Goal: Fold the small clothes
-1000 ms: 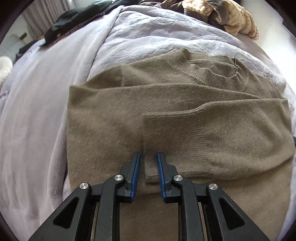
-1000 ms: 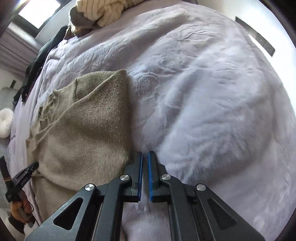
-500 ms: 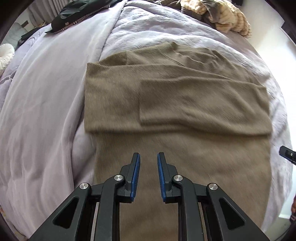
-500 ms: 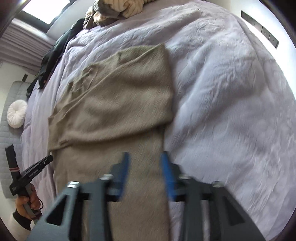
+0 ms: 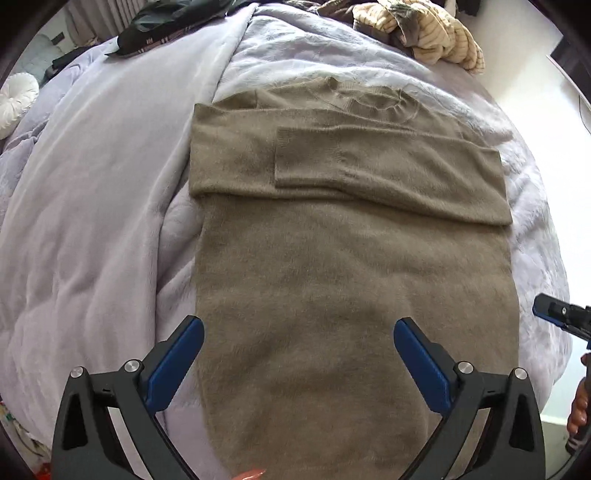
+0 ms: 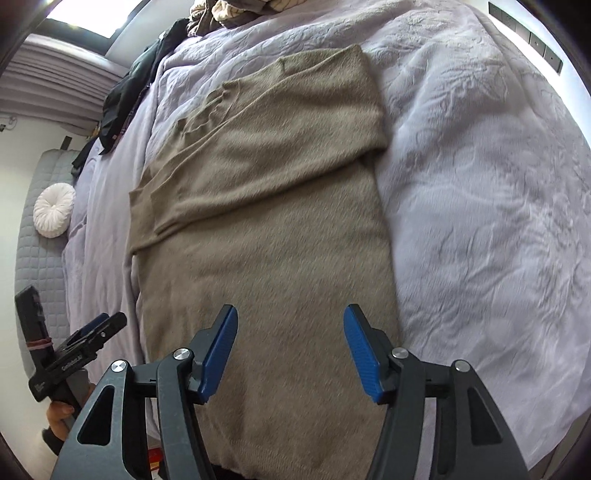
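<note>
An olive-brown knitted sweater [image 5: 351,266] lies flat on the lilac bed cover [image 5: 92,221], collar at the far end and both sleeves folded across the chest. My left gripper [image 5: 298,325] hangs above the lower body of the sweater. Its jaws are opening wide and hold nothing. My right gripper [image 6: 290,310] hovers over the sweater [image 6: 266,229] near its right side and hem, jaws also opening, nothing between the pads. One of the right gripper's fingers [image 5: 554,314] shows at the right edge of the left wrist view. A hand holds the left gripper [image 6: 99,325] at the lower left of the right wrist view.
A heap of cream striped clothes [image 5: 436,37] and a dark garment [image 5: 159,22] lie at the far end of the bed. A white round cushion [image 6: 53,216] rests against the grey headboard on the left. The bed's near edge runs just below the sweater's hem.
Both grippers pulled back from the folded sleeves toward the hem and rose. The left jaws went from narrow around the cuff to wide open. The right jaws went from shut to open.
</note>
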